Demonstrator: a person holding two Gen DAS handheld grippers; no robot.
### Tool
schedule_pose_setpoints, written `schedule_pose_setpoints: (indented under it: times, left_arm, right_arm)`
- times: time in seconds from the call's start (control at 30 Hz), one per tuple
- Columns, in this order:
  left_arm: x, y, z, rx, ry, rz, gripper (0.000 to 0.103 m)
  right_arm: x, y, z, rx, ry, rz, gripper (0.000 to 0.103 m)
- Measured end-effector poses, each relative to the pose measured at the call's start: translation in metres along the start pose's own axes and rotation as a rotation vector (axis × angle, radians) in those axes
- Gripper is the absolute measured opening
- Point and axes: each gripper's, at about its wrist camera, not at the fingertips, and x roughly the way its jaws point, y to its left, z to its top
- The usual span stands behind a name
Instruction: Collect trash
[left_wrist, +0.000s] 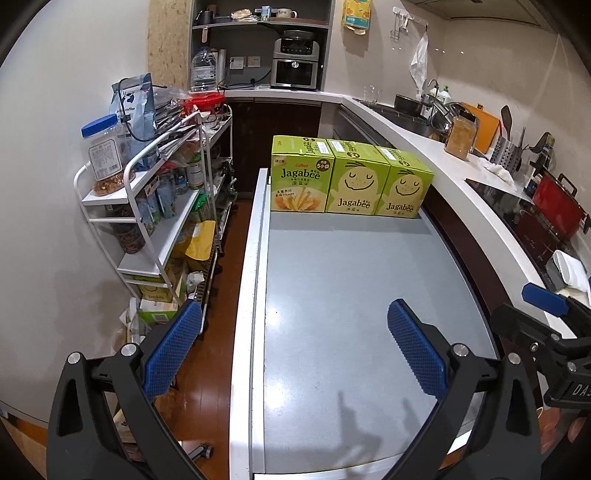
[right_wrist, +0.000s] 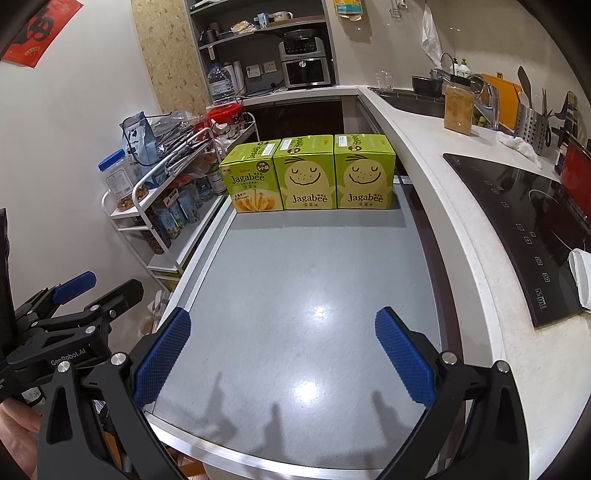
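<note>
Three green Jagabee snack boxes (left_wrist: 301, 173) (right_wrist: 306, 173) stand upright in a row at the far end of the grey table (left_wrist: 351, 277) (right_wrist: 314, 266). My left gripper (left_wrist: 295, 347) is open above the table's near left edge, its blue pads wide apart and nothing between them. My right gripper (right_wrist: 283, 354) is open too, over the near middle of the table, and holds nothing. Each gripper shows in the other's view: the right gripper (left_wrist: 532, 310) at the right edge, the left gripper (right_wrist: 99, 290) at the left. Both are well short of the boxes.
A white wire cart (left_wrist: 155, 206) (right_wrist: 155, 206) packed with jars, bags and bottles stands left of the table over wooden floor. A white counter (left_wrist: 443, 162) (right_wrist: 424, 147) curves along the right with an induction hob (right_wrist: 524, 221), a red pot (left_wrist: 557, 206), a utensil holder and a sink.
</note>
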Motion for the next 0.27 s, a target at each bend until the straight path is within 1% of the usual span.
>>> schedule_pose_setpoints:
  times: [0.07, 0.17, 0.27]
  left_arm:
    - [-0.0002, 0.0017, 0.0006, -0.010, -0.001, 0.002, 0.101]
    - [0.0024, 0.0035, 0.0014, -0.022, 0.022, -0.015, 0.101]
    - [0.0036, 0.0043, 0.0009, -0.025, 0.030, -0.016, 0.101]
  right_arm:
    - [0.0001, 0.0002, -0.0002, 0.002, 0.002, 0.002, 0.098]
    - [0.0010, -0.0005, 0.0002, 0.006, 0.004, 0.005, 0.098]
    - [0.0015, 0.0002, -0.0005, 0.010, 0.007, 0.009, 0.098]
